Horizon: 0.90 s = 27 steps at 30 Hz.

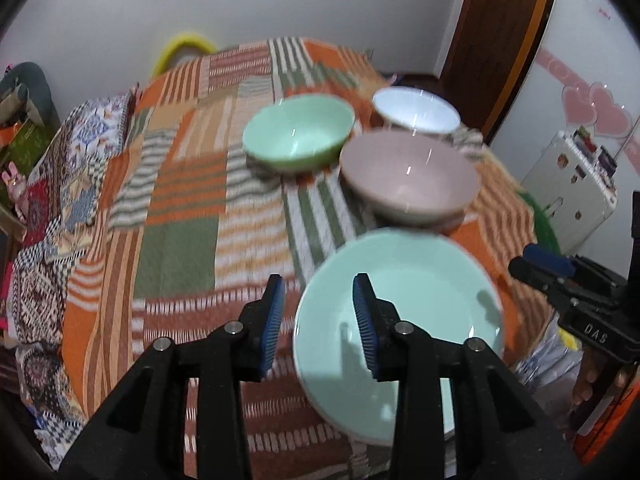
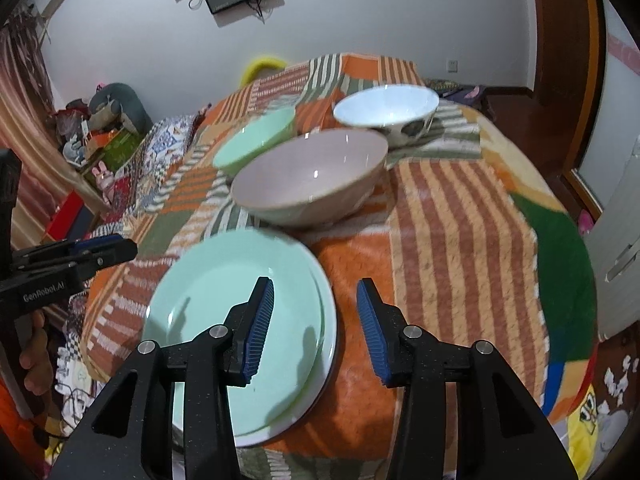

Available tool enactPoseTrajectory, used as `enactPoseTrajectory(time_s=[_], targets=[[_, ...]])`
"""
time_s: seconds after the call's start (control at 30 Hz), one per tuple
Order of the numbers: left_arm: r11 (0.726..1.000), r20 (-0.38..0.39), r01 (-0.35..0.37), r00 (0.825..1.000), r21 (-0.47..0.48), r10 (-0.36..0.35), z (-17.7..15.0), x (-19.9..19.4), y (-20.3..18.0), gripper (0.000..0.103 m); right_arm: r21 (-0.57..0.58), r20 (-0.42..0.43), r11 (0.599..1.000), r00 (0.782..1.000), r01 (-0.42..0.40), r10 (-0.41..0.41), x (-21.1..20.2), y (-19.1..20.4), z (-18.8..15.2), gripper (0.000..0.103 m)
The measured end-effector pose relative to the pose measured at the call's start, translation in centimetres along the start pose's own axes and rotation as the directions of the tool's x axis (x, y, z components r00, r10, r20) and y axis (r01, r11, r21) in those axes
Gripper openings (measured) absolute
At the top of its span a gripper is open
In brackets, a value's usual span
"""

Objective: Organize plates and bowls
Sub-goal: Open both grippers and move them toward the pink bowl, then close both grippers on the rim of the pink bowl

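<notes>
A stack of mint green plates (image 1: 420, 300) (image 2: 224, 304) lies on the patchwork cloth near the front edge. Behind it stands a pink bowl (image 1: 408, 178) (image 2: 312, 176), with a green bowl (image 1: 298, 132) (image 2: 256, 136) to its left and a white patterned bowl (image 1: 416, 110) (image 2: 386, 110) at the back. My left gripper (image 1: 318, 284) hovers open over the stack's left rim, gripping nothing. Over the right rim my right gripper (image 2: 315, 282) is also open and holds nothing. Each gripper shows at the edge of the other's view (image 2: 116, 246) (image 1: 536, 264).
The striped orange and green cloth (image 2: 460, 240) covers a round table that drops off on the right and front. A cluttered bed or sofa (image 1: 48, 184) lies left. A white fridge (image 1: 568, 188) and a wooden door (image 1: 496, 40) stand at the right.
</notes>
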<state>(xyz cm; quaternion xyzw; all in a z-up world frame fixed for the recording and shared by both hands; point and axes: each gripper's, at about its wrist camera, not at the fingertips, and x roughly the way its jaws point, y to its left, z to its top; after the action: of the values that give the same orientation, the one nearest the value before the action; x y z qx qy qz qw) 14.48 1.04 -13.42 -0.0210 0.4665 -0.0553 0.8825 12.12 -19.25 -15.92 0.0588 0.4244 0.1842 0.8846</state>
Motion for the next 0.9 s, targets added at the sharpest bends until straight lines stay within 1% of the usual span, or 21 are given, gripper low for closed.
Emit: enactPoseTrajectory(time_s=[0.13,0.23,0.4,0.53,0.67,0.8,0.9], targets=[[1.0,0.044,0.017,0.999,-0.019,-0.016,2.1,-0.1,0.0,0.046,0.01,0.064,1.0,0.998,0.003,-0.003,-0.8,-0.4,1.6,0.055],[1.0,0.059,0.019,0.998,-0.018,-0.018,3.7,0.7,-0.1,0.047,0.033,0.1,0.999,0.995,-0.001,-0.002,-0.9,-1.1,3.0,0.057],[1.0,0.048,0.025,0.999,-0.011,-0.024,6.0,3.2,-0.5,0.05,0.058,0.124,0.998,0.992,-0.004,-0.004,-0.1,-2.3,4.9,0.058],[0.999,0.016,0.049,0.999,-0.013,-0.049,7.3,5.8,-0.5,0.05,0.078,0.121,0.997,0.993,0.0,-0.009,1.3,-3.2,6.2,0.058],[0.998,-0.012,0.06,0.998,-0.008,-0.06,8.3,8.4,-0.7,0.05,0.087,0.097,0.996,0.995,0.003,-0.011,3.0,-3.7,7.0,0.058],[0.997,-0.047,0.073,0.996,-0.017,-0.074,8.8,10.9,-0.5,0.05,0.098,0.074,0.995,0.997,0.014,-0.022,4.6,-4.2,7.2,0.058],[0.997,-0.066,0.078,0.995,-0.018,-0.079,8.9,12.4,-0.4,0.049,0.129,0.045,0.992,0.999,0.0,-0.006,5.9,-5.1,7.1,0.058]])
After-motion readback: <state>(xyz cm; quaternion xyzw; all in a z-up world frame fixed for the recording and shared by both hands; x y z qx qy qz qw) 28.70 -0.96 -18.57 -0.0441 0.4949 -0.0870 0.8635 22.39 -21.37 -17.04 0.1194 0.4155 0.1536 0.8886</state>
